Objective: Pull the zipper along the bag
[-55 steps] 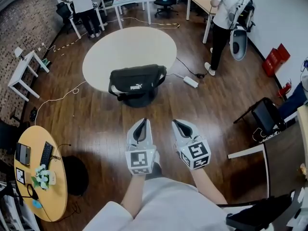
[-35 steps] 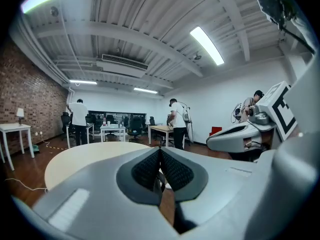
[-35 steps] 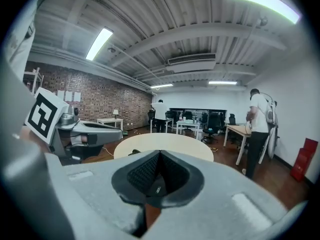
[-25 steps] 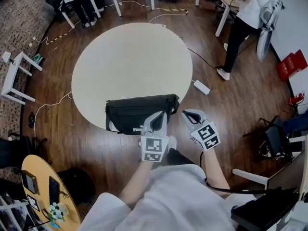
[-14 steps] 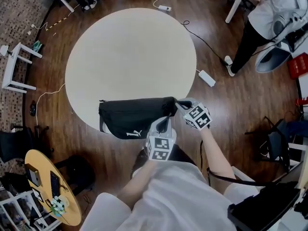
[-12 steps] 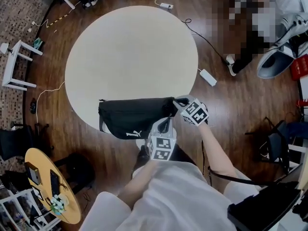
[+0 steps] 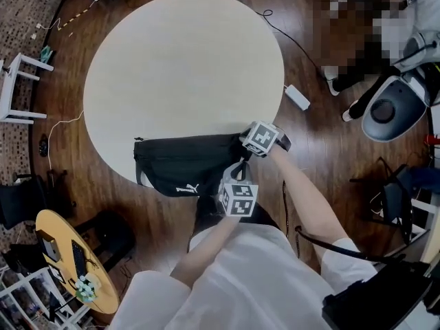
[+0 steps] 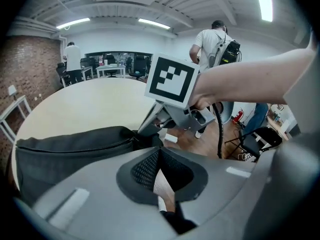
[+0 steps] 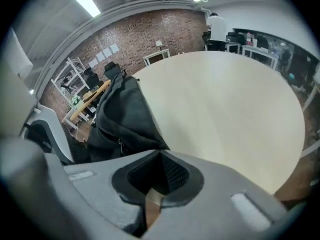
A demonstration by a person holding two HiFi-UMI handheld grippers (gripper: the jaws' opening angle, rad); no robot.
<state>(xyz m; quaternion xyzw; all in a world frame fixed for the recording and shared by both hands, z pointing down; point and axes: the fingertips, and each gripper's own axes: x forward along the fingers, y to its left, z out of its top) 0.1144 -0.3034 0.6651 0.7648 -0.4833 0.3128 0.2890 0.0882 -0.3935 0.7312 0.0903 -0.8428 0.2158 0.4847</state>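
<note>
From head view we get the whole round table (image 7: 179, 53) w/ black bag (image 7: 180, 165) on its near edge. Left gripper (image 7: 237, 169) & right gripper (image 7: 242, 143): jaws closed, empty, by bag's rt end. Zipper (image 8: 93, 148) shows only in gripper views; touch unclear.

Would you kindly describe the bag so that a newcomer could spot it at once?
Start at the large round pale table in the middle of the wooden floor. At its near edge lies the bag: long, soft, black, with a small white logo on its side.
</note>
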